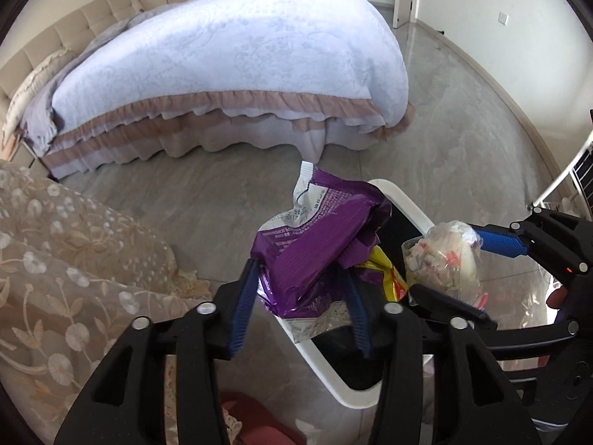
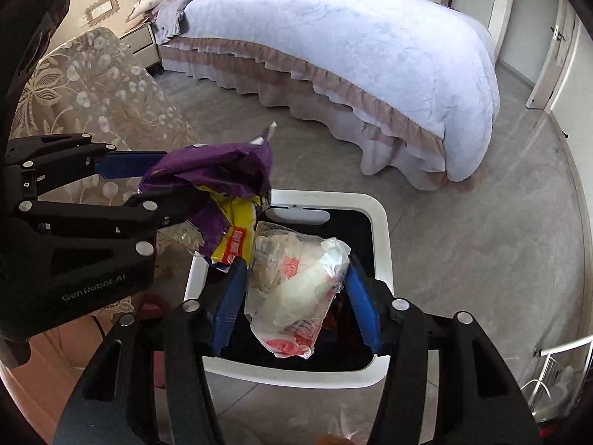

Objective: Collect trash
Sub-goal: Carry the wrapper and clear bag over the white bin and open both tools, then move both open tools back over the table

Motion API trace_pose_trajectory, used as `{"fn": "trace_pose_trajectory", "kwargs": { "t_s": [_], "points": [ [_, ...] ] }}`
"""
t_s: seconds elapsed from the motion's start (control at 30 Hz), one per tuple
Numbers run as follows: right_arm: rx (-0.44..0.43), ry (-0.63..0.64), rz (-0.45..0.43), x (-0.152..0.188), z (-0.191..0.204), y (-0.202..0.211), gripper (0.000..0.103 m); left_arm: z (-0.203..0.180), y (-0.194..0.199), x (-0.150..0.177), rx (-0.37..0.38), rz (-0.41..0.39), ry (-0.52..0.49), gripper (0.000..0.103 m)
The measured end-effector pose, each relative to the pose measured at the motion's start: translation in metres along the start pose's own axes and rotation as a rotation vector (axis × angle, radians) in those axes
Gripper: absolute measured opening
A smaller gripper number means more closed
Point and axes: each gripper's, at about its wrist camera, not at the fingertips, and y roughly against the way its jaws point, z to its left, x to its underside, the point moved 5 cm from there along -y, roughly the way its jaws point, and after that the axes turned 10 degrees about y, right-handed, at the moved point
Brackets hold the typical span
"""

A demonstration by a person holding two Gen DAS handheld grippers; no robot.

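Trash hangs over the white bin (image 2: pixel 381 222); purple wrapper (image 1: pixel 315 244) sits between the left gripper (image 1: pixel 300 304) fingers, clear bag (image 2: pixel 296 289) between the right gripper (image 2: pixel 296 304) fingers, both pairs apart; dropping seems underway, neither piece inside yet.

Crumpled purple wrapper (image 1: pixel 315 248), yellow inside, at frame centre over white bin (image 2: pixel 381 244). Clear plastic bag (image 2: pixel 296 289), lower centre, above the bin's opening.

White lettering "Gen Robot.AI" is printed on the black body of the left gripper (image 2: pixel 148 181), at lower left of the right wrist view. Print on the purple wrapper (image 1: pixel 315 248) is too small to read.
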Motion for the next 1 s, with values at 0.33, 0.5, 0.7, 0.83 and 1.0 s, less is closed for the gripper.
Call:
{"fn": "trace_pose_trajectory", "kwargs": {
  "t_s": [0.33, 0.5, 0.7, 0.83, 1.0],
  "points": [
    [-0.004, 0.001, -0.033, -0.002, 0.0, 0.009, 0.099, -0.004, 0.02, -0.004, -0.046, -0.063, -0.027, 0.098],
    [-0.004, -0.001, -0.078, -0.01, 0.001, 0.026, 0.099, -0.005, 0.044, -0.01, -0.059, -0.116, -0.027, 0.098],
    [0.002, 0.02, -0.153, -0.025, 0.007, 0.056, 0.099, -0.003, 0.086, -0.015, -0.075, -0.202, -0.01, 0.098],
    [0.01, 0.047, -0.21, -0.034, 0.016, 0.079, 0.099, 0.001, 0.114, -0.017, -0.097, -0.258, 0.006, 0.098],
    [0.008, 0.078, -0.287, -0.049, 0.03, 0.11, 0.099, 0.012, 0.149, -0.015, -0.127, -0.33, 0.04, 0.098]
  ]
}}
